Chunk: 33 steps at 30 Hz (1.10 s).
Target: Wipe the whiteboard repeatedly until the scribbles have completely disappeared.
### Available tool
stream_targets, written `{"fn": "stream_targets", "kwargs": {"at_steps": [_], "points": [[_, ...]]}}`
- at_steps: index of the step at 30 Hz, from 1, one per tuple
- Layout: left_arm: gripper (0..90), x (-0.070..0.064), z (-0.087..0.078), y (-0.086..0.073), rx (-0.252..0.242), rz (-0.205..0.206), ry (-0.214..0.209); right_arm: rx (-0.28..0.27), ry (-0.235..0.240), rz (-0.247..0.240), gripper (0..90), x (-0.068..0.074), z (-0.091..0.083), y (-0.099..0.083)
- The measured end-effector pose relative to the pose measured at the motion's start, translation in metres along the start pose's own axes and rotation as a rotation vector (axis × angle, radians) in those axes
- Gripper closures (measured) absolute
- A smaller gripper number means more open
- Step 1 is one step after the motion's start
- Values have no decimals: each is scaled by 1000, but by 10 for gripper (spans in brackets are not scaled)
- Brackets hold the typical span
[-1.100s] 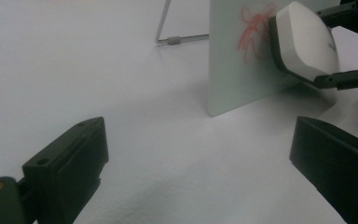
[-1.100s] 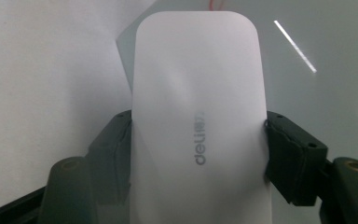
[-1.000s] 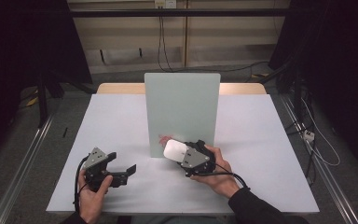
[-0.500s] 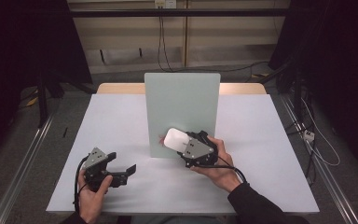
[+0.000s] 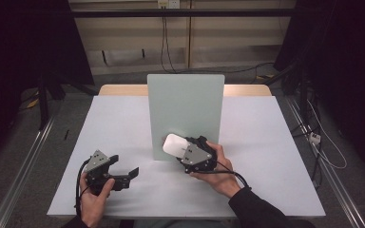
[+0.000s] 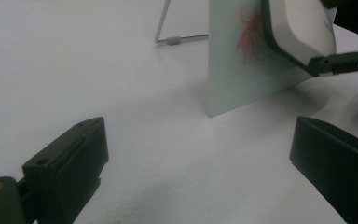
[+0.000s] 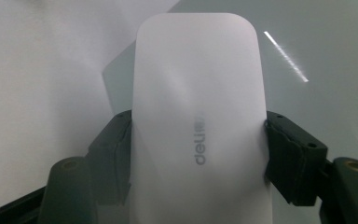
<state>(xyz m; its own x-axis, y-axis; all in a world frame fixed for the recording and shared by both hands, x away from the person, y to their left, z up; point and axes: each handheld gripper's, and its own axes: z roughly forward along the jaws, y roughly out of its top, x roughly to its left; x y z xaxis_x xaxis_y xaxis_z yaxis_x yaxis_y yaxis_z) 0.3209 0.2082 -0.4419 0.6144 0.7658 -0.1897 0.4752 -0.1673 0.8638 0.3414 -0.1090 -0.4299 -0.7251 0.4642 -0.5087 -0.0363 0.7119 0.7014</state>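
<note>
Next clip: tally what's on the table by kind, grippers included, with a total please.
Upright pale green board with red scribble, standing on a wire prop: 1
White eraser block marked "deli", clamped in the right gripper against the board: 1
Grippers: 2, the right one and the left gripper, jaws apart, low over the white table
Total: 4

White table (image 5: 123, 123), upright green board (image 5: 185, 111)

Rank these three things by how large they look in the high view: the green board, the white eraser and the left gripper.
1. The green board, standing upright on the table, looks clearly largest.
2. The left gripper and the white eraser, held in the right gripper at the board's lower edge, look close in size, so I will not rank them.
</note>
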Motion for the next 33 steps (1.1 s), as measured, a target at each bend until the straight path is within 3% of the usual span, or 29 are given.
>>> {"fn": "stream_targets", "kwargs": {"at_steps": [8,14,24,33], "points": [[42,0,0,0,0,1,-2,29,56,-26,315,17,13,0],[42,0,0,0,2,1,-3,43,77,-29,315,19,15,2],[42,1,0,0,3,1,-3,2,-11,11,315,-4,3,13],[42,0,0,0,1,1,-3,-9,-18,18,315,-5,5,17]]}}
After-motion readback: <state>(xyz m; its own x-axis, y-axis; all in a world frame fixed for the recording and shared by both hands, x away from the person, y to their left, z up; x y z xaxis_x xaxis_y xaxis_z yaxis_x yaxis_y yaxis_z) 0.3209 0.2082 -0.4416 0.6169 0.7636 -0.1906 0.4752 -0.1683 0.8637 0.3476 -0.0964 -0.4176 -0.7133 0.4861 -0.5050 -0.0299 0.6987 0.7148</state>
